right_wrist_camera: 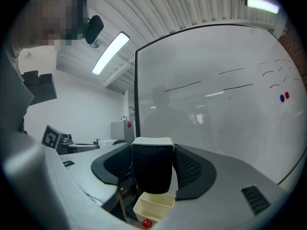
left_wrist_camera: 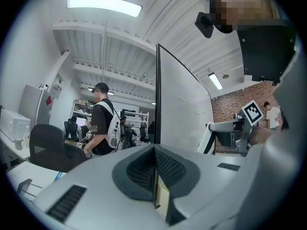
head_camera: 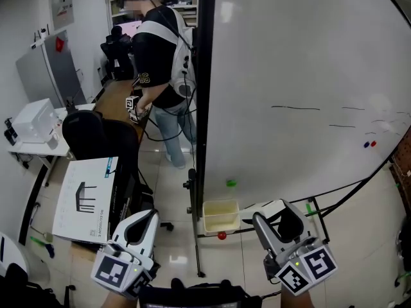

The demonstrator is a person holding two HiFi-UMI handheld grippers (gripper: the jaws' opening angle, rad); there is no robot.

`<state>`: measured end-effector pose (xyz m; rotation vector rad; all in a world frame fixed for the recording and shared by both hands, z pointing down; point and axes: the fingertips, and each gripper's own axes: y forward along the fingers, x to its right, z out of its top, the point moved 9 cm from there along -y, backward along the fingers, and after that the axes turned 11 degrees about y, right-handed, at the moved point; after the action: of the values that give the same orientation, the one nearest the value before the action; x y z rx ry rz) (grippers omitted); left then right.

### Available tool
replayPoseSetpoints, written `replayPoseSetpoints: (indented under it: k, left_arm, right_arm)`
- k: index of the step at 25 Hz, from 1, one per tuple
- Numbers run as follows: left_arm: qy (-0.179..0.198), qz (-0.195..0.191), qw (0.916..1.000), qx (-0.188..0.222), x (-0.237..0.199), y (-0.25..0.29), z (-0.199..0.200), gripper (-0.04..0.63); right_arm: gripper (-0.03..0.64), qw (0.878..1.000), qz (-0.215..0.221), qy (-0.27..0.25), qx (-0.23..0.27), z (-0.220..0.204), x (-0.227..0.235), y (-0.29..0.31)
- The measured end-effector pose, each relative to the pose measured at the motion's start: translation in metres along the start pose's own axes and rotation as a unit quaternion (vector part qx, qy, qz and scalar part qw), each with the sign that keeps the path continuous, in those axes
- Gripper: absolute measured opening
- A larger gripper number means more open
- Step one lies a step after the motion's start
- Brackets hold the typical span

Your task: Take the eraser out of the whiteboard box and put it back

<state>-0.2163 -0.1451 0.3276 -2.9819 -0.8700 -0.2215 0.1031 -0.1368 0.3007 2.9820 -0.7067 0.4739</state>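
Note:
The black eraser [right_wrist_camera: 152, 169], capped with a white back, sits upright between the jaws of my right gripper [right_wrist_camera: 152, 152], which is shut on it. Below it lies the cream whiteboard box [right_wrist_camera: 153, 207], open-topped, with a red magnet [right_wrist_camera: 147, 223] by its near edge. In the head view the right gripper [head_camera: 277, 218] holds the eraser [head_camera: 290, 224] to the right of the box [head_camera: 220, 215], in front of the whiteboard [head_camera: 302, 76]. My left gripper [head_camera: 146, 215] stays at the lower left, left of the box. Its jaws [left_wrist_camera: 155, 150] meet, with nothing between them.
A person [head_camera: 160, 56] stands behind the board's left edge at a desk. A black chair [head_camera: 96, 133] and a flat carton [head_camera: 83, 197] lie left. A green magnet [head_camera: 231, 183] and red and blue ones [head_camera: 370, 144] stick to the board. The stand's post [head_camera: 192, 217] rises beside the box.

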Motion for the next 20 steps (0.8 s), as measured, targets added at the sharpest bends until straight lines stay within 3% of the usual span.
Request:
replayPoseSetpoints:
  k: [8,14,20]
  left_arm:
    - [-0.013,0.008,0.9999,-0.007,0.006,-0.001,-0.003,0.025]
    - [-0.033,0.027,0.999,-0.011,0.038,0.001,0.0,0.025]
    - [-0.004,0.037,0.9993,-0.006,0.06,-0.01,0.012,0.025]
  right_arm:
    - [0.284,1.0,0.01,0.007,-0.007,0.002,0.004,-0.004]
    - [0.284,0.999,0.049,0.0,-0.022,0.007,0.02,-0.011]
    - [0.284,0.997,0.067,-0.003,-0.026,0.01,0.023,-0.024]
